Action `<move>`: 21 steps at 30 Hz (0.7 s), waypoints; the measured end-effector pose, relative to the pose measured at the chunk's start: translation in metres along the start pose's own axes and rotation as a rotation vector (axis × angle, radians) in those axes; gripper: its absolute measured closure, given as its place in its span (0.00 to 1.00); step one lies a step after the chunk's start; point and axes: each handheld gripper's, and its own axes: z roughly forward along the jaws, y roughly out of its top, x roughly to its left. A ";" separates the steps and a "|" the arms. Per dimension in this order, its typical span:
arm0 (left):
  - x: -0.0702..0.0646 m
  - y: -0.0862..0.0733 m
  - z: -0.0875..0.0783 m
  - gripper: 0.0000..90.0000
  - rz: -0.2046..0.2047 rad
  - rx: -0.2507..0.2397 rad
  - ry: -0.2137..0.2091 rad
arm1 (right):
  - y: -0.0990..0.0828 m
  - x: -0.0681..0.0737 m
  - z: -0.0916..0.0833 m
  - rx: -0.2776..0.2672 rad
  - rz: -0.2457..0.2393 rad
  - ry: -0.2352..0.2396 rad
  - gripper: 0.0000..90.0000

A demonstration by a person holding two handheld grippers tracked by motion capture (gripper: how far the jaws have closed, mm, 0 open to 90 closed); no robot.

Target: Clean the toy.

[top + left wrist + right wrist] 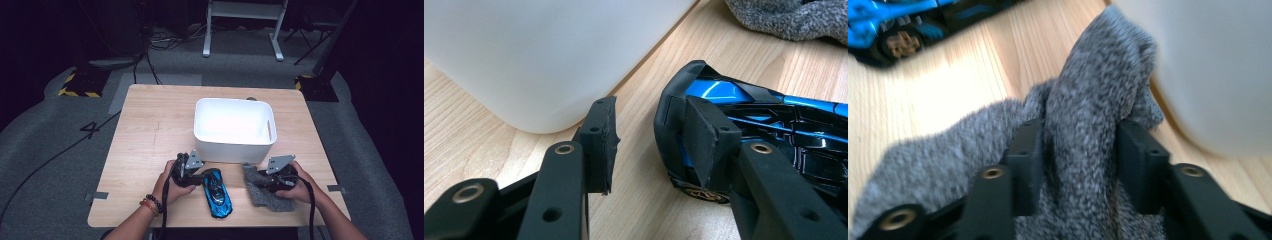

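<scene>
**Handling Notes: Toy Car and Grey Cloth**

The blue toy car lies on the counter just in front of the white bin. Its shell looks rigid, glossy and light, likely slippery; grip across the body sides. The left gripper stands open, 1 jaw against the car's end. The right gripper is closed on a raised fold of the soft grey cloth, which will drape. The counter is bare wood; the room is dark, with grey carpet.

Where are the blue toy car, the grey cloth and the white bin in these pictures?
blue toy car (218, 193), high view, on its dark roof.
grey cloth (1093, 95), right gripper view, on the raised fold between the tongs.
white bin (231, 149), high view, on its near outer wall.
</scene>
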 end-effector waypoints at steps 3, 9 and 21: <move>0.000 0.000 0.000 0.63 0.002 0.001 0.004 | 0.006 0.004 -0.005 -0.052 0.020 -0.031 0.46; 0.000 0.000 -0.001 0.62 0.002 0.001 0.002 | 0.023 0.022 -0.014 -0.185 0.080 -0.048 0.29; 0.001 0.000 -0.001 0.61 0.008 0.007 -0.001 | 0.038 0.096 0.037 -0.136 -0.020 0.131 0.26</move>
